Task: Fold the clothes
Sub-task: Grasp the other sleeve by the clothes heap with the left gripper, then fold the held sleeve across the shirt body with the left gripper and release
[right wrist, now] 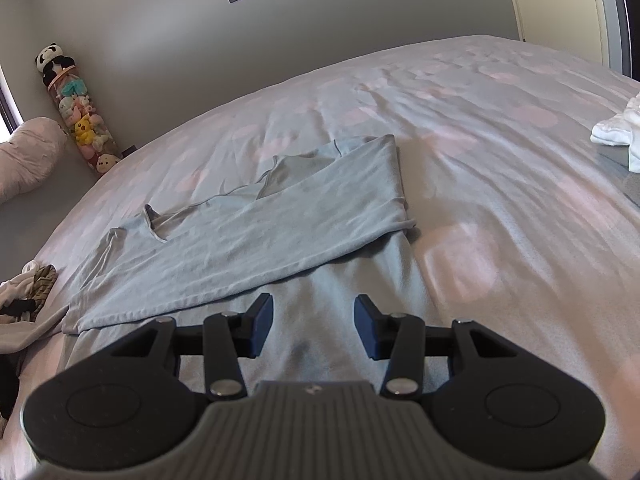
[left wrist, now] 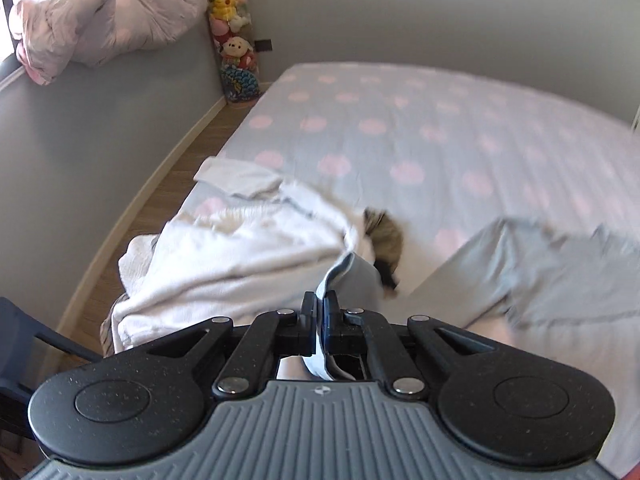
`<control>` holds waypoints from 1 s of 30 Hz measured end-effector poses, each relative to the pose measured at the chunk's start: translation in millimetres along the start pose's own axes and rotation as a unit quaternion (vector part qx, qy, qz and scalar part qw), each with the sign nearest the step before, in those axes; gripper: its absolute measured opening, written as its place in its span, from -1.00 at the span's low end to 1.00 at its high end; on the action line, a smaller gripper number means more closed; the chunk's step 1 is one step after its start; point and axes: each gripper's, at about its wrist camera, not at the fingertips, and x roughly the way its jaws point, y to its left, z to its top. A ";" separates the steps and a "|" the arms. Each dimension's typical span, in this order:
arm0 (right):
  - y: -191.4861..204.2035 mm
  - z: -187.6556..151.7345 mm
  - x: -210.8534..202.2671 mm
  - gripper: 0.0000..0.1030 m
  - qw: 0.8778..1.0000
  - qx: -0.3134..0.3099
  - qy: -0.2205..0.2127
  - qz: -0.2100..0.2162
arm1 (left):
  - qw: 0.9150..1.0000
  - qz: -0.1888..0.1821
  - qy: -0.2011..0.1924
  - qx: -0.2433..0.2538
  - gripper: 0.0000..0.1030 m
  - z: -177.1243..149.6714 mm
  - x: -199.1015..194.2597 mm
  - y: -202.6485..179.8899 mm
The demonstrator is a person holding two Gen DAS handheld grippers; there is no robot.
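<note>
1. Container first: a tall clear tube [right wrist: 82, 114] stands in the room corner, packed with plush toys, a panda toy [right wrist: 49, 57] sitting on top; in my left wrist view the same tube [left wrist: 234, 32] shows a yellow plush among the others
2. My left hand-held gripper [left wrist: 320, 308] has its jaws closed together on a fold of pale grey fabric, which runs back between the fingers towards the camera
3. My right hand-held gripper [right wrist: 314, 324] is wide open with nothing between its blue pads [right wrist: 262, 322], hovering over grey cloth
4. The grey garment [right wrist: 248, 236] lies on the bed [right wrist: 500, 128], its upper layer folded over diagonally, with a neckline edge visible near the far side and soft creases across it
5. A white garment [left wrist: 240, 248] sits heaped at the bed's left edge, just beside a darker patterned piece [left wrist: 386, 240]; that area is blurred
6. More white clothing [right wrist: 618, 132] rests at the far right of the spotted sheet
</note>
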 end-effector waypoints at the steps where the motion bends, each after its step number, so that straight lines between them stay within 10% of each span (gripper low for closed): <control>1: -0.3 0.2 -0.1 -0.06 1.000 0.001 0.000 0.000 | 1.000 -0.004 -0.003 -0.004 -0.97 10.5 -7.2 -0.6; 17: -13.4 1.3 -5.6 -0.06 0.999 0.036 -0.004 0.011 | 0.987 0.036 0.025 -0.155 -0.98 94.4 -26.3 36.3; 23: -13.1 2.3 -2.7 -0.06 0.999 0.038 -0.002 0.015 | 0.987 -0.078 0.044 -0.131 -0.98 97.9 -34.3 -10.3; 30: -12.8 3.3 -0.9 -0.06 0.999 0.037 -0.002 0.013 | 0.964 -0.250 0.067 -0.068 -0.98 99.3 -30.2 -127.9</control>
